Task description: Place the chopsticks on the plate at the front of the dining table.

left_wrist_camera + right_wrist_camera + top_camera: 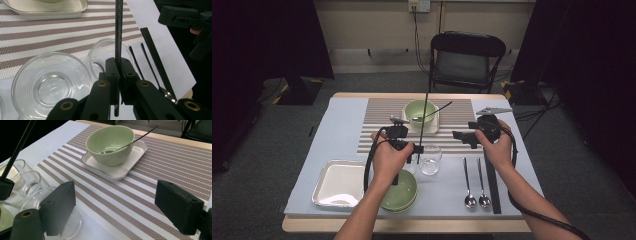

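The high view looked down over the striped placemat [419, 125]. Both gripper views sat low and close beside the placemat, sharing the green bowl's white tray [117, 171].

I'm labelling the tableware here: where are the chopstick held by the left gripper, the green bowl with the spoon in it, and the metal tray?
chopstick [119, 30], left gripper view, upright shaft.
green bowl [110, 155], right gripper view, outer wall.
metal tray [323, 187], high view, left rim.

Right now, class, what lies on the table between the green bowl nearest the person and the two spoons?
In the high view, a clear glass bowl sits between the green bowl and the spoons; otherwise bare light-blue tablecloth.
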The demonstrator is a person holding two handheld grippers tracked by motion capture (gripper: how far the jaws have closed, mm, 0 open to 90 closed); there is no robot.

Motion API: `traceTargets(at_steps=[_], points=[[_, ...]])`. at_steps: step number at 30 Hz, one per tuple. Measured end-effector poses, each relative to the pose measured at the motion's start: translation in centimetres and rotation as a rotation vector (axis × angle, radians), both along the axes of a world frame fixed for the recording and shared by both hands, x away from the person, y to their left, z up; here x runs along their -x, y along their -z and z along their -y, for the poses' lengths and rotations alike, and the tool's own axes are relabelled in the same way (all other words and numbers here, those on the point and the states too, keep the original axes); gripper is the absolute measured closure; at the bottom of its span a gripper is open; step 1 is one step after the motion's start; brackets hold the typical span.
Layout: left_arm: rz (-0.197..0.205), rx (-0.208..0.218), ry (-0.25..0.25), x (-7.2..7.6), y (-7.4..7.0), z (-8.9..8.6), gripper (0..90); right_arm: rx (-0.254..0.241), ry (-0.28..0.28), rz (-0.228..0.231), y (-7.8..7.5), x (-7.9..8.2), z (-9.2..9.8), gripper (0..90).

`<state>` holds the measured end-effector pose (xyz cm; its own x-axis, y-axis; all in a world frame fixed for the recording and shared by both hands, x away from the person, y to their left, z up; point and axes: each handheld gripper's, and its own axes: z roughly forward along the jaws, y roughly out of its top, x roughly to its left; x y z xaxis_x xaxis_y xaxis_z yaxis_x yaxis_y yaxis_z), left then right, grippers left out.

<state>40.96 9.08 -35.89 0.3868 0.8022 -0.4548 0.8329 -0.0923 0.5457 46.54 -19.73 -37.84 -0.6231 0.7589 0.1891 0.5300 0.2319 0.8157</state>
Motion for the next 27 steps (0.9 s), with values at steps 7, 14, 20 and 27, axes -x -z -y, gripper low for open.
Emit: traceTargets(at_steps=[7,14,20,27], points=[[-0.002,0.000,-0.005,-0.1,0.1,0.2,87.0,0.005,0.002,-0.004,0.5,0.1,0.9,16.4],[-0.006,-0.004,-0.007,-0.2,0.1,0.1,87.0,0.004,0.005,-0.004,0.8,0.2,1.6,16.8],[-0.009,-0.006,-0.018,-0.2,0.0,-0.2,86.9,0.008,0.007,-0.010,1.1,0.3,2.2,16.8],[-0.007,-0.012,-0.025,-0.3,0.0,-0.7,86.9,0.025,0.009,-0.014,1.6,0.4,2.8,17.3]])
